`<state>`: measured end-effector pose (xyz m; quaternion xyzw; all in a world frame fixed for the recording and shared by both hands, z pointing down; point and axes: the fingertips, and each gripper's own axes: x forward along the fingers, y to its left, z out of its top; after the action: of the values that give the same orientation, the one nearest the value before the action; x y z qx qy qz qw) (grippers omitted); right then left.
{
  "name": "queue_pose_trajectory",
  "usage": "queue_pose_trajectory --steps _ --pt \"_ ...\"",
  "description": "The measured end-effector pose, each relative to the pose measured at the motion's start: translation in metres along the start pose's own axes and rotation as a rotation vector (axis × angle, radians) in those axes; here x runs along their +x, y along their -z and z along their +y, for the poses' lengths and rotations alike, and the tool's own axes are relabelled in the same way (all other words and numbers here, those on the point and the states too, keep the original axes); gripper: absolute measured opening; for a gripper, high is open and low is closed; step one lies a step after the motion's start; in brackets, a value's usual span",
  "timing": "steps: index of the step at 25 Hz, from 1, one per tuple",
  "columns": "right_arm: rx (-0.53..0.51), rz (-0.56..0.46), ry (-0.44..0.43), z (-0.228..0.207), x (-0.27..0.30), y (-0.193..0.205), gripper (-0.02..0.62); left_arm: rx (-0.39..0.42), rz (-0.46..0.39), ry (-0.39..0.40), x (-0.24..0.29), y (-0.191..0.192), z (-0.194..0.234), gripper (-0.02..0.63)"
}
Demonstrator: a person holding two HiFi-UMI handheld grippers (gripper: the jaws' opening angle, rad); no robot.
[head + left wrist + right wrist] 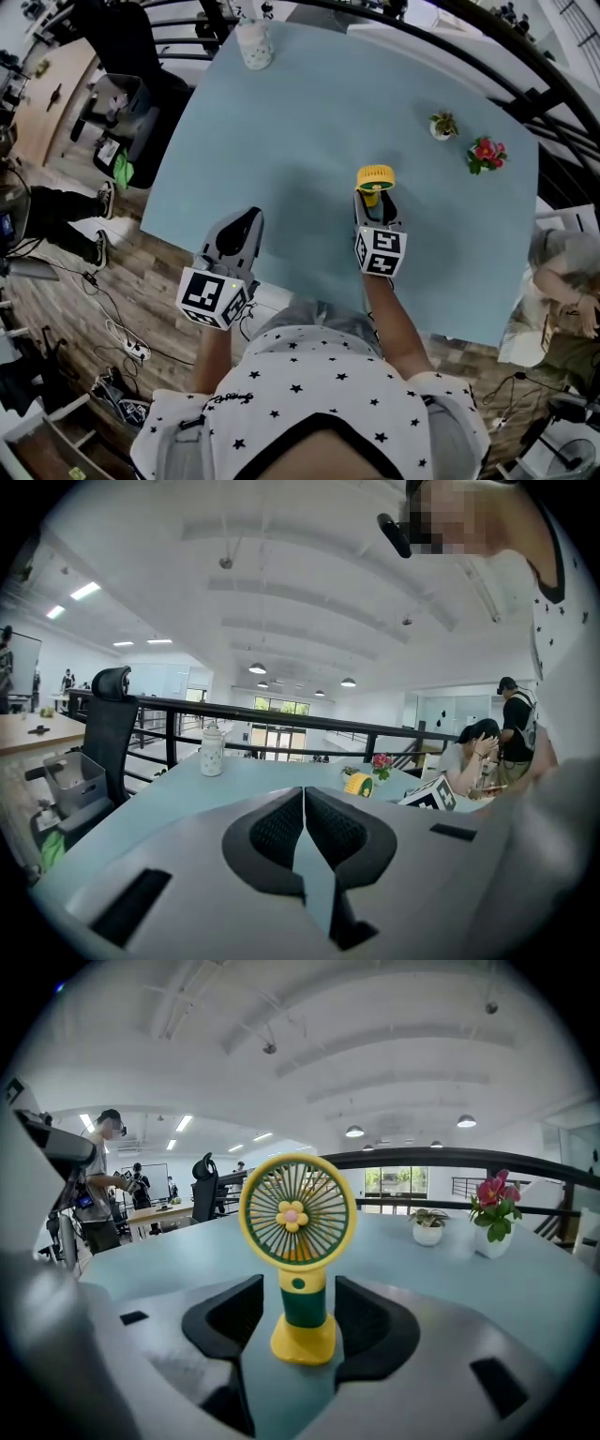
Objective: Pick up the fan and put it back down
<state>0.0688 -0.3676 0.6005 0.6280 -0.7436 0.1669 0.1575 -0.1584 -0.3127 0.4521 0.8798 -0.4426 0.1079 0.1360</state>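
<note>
Head view: the fan (375, 178) stands upright on the desk (281, 131) at the tips of the right tool (376, 202), with the left tool (244, 223) well apart. Left gripper view: jaws together, empty. Right gripper view: jaws spread either side of the fan's stem, not touching it.

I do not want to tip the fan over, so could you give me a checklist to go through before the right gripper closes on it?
1. Fan stands upright on the table: ok.
2. Fan's handle lies between the jaws of the right gripper: ok.
3. Those jaws are open, with a gap on each side of the handle: ok.
4. Left gripper is shut, empty and away from the fan: ok.
5. Green plant and red flowers stand apart, beyond the fan: ok.
6. Fan sits squarely enough not to tilt when gripped: cannot tell.
</note>
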Motion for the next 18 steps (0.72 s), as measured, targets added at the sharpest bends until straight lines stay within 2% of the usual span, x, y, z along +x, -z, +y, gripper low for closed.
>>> queue_pose_trajectory --steps 9,18 --pt "-0.019 0.011 0.012 0.001 0.021 0.004 0.227 -0.009 0.011 -0.04 -0.014 0.007 0.004 0.029" --pt "-0.048 0.002 0.033 -0.003 0.034 0.0 0.179 -0.011 0.02 -0.076 -0.027 0.013 0.011 0.029"
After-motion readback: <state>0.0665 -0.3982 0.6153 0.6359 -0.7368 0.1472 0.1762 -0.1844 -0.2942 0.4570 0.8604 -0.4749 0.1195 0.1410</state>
